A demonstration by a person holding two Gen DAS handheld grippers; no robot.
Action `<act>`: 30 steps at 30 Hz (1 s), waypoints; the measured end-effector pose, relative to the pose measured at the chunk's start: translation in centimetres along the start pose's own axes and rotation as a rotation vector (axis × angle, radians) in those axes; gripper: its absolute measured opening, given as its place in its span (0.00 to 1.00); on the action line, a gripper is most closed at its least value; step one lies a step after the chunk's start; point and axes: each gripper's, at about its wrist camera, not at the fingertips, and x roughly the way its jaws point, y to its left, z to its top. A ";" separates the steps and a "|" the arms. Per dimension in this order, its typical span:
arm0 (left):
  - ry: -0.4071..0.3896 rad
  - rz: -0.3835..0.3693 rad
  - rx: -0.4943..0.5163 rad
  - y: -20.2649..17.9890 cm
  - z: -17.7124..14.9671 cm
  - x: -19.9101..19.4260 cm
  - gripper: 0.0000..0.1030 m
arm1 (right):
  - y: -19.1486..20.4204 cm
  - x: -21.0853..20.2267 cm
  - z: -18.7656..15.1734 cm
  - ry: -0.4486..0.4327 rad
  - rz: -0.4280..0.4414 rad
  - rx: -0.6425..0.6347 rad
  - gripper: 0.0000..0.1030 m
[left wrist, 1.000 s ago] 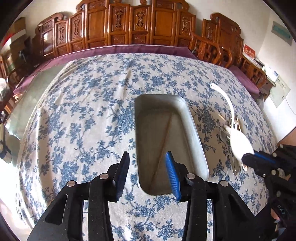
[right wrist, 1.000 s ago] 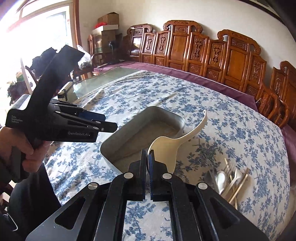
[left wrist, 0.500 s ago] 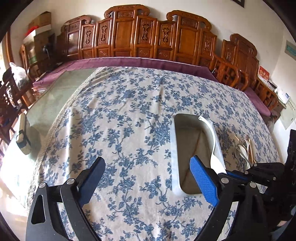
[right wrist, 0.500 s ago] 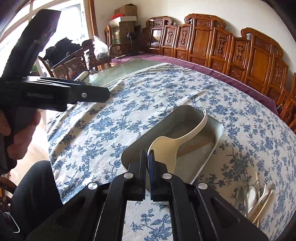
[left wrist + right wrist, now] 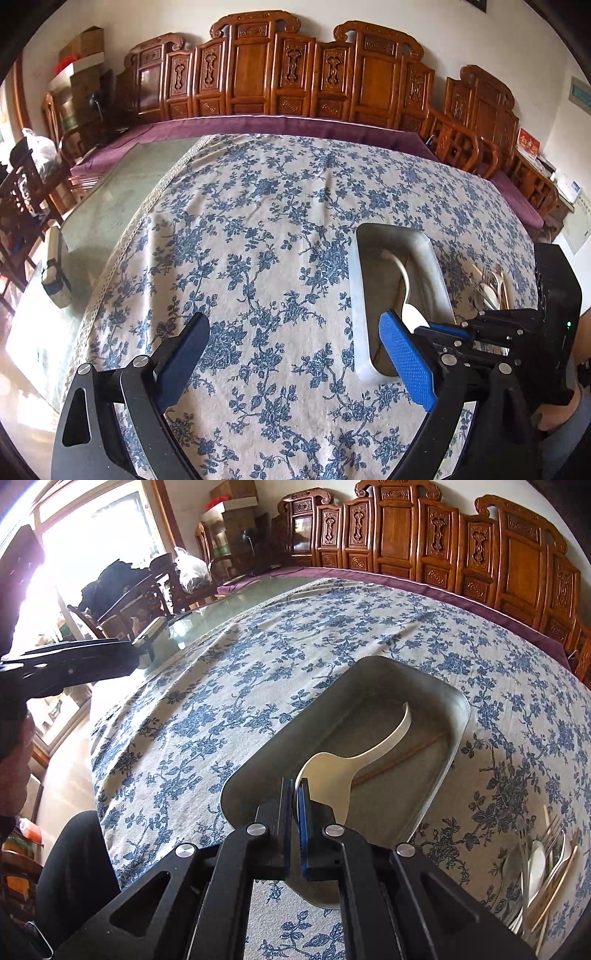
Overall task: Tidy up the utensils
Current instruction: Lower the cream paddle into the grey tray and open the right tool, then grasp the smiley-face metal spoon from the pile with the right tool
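White spoon point(image 5: 334, 775) pinched by its bowl in right gripper point(image 5: 295, 812), over tray point(image 5: 452, 751); left gripper point(image 5: 291, 362) open, empty. If released high, spoon could bounce out.

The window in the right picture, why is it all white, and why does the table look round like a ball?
Right wrist view: sunlight overexposes the window, washing it white. Both views: the fisheye lens bends the tablecloth into a bulge and curves the wooden chairs.
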 end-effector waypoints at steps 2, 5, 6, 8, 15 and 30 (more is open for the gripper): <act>0.001 0.001 0.007 -0.3 -0.1 0.0 0.87 | -0.2 0.0 -0.1 0.000 -0.007 0.006 0.07; 0.002 -0.002 0.013 -0.8 -0.1 -0.1 0.87 | -0.5 -0.4 -0.3 -0.004 -0.020 0.008 0.07; 0.001 -0.004 0.017 -1.1 -0.1 -0.1 0.87 | -0.6 -0.7 -0.4 -0.011 -0.021 0.009 0.09; 0.001 -0.008 0.024 -1.6 -0.1 -0.1 0.87 | -0.8 -1.5 -0.5 -0.028 -0.017 0.015 0.17; 0.001 -0.028 0.048 -3.7 -0.1 -0.1 0.87 | -1.5 -5.2 -0.9 -0.086 -0.037 0.028 0.17; -0.003 -0.113 0.138 -11.3 -0.7 0.1 0.87 | -7.4 -13.0 -6.7 -0.150 -0.220 0.127 0.28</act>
